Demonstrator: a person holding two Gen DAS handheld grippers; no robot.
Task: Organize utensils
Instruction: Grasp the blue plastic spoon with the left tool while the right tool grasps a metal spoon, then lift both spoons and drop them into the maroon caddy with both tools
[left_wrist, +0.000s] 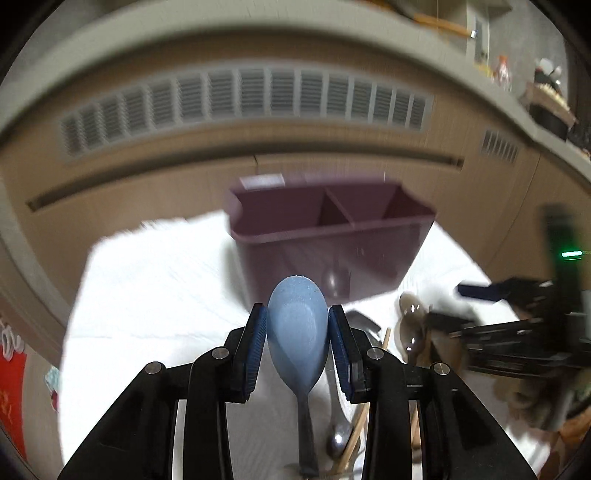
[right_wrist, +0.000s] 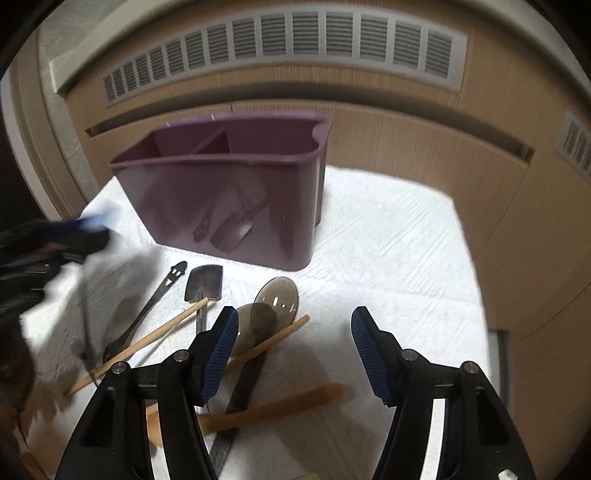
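My left gripper (left_wrist: 297, 325) is shut on the bowl of a blue spoon (left_wrist: 297, 332) and holds it above the white cloth (left_wrist: 155, 288), in front of the purple two-compartment caddy (left_wrist: 332, 236). My right gripper (right_wrist: 293, 343) is open and empty above the utensil pile. In the right wrist view the caddy (right_wrist: 229, 192) stands on the cloth. In front of it lie a small dark spatula (right_wrist: 204, 284), a dark slotted tool (right_wrist: 162, 291), two wooden chopsticks (right_wrist: 147, 341), grey translucent slotted spoons (right_wrist: 275, 299) and a wooden spoon (right_wrist: 273, 408). The left gripper shows blurred at the left edge (right_wrist: 44, 247).
A wooden cabinet front with a white vent grille (right_wrist: 280, 40) stands behind the cloth. In the left wrist view the right gripper (left_wrist: 517, 332) is at the right, over the grey spoons (left_wrist: 413, 325). A metal spoon (left_wrist: 338, 435) and chopsticks lie below my left fingers.
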